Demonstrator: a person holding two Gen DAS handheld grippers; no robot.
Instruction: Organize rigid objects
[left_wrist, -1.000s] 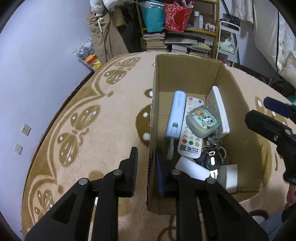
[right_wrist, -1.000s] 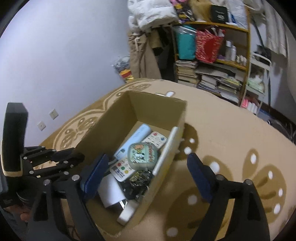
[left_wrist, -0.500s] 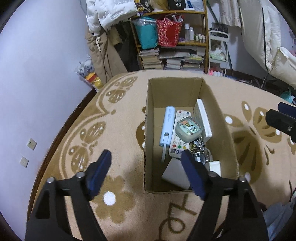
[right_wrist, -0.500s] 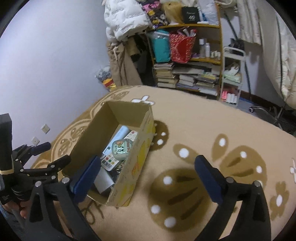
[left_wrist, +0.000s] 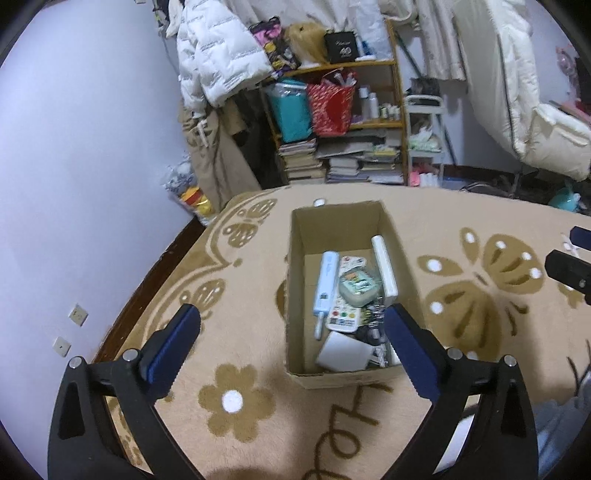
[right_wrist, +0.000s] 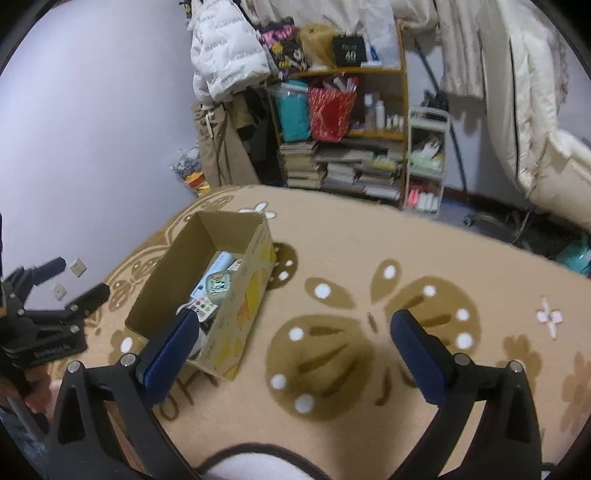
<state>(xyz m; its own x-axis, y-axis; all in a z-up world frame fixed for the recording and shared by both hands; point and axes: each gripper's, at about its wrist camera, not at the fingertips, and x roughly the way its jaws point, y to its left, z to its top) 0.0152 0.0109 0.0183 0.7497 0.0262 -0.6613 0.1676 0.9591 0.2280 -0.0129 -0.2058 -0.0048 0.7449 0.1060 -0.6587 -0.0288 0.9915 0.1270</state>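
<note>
An open cardboard box (left_wrist: 295, 280) stands on the beige patterned carpet. It holds a light blue slim device (left_wrist: 325, 282), a white remote (left_wrist: 345, 314), a mint green case (left_wrist: 360, 286), a white slab (left_wrist: 384, 269), keys and a white adapter (left_wrist: 345, 352). My left gripper (left_wrist: 291, 332) is open and empty, raised above the box's near end. My right gripper (right_wrist: 291, 338) is open and empty, right of the box (right_wrist: 236, 302), above the carpet. The right gripper also shows at the edge of the left wrist view (left_wrist: 570, 266).
A wooden shelf (left_wrist: 343, 122) with books, bags and bottles stands at the back, with a white cart (left_wrist: 424, 140) beside it. White jackets hang above. A lilac wall (left_wrist: 92, 147) with sockets runs along the left. The left gripper's body (right_wrist: 40, 325) shows left of the box.
My left gripper let go of the box wall, opened wide, and rose back. The right gripper also pulled up and away to the right of the box.
</note>
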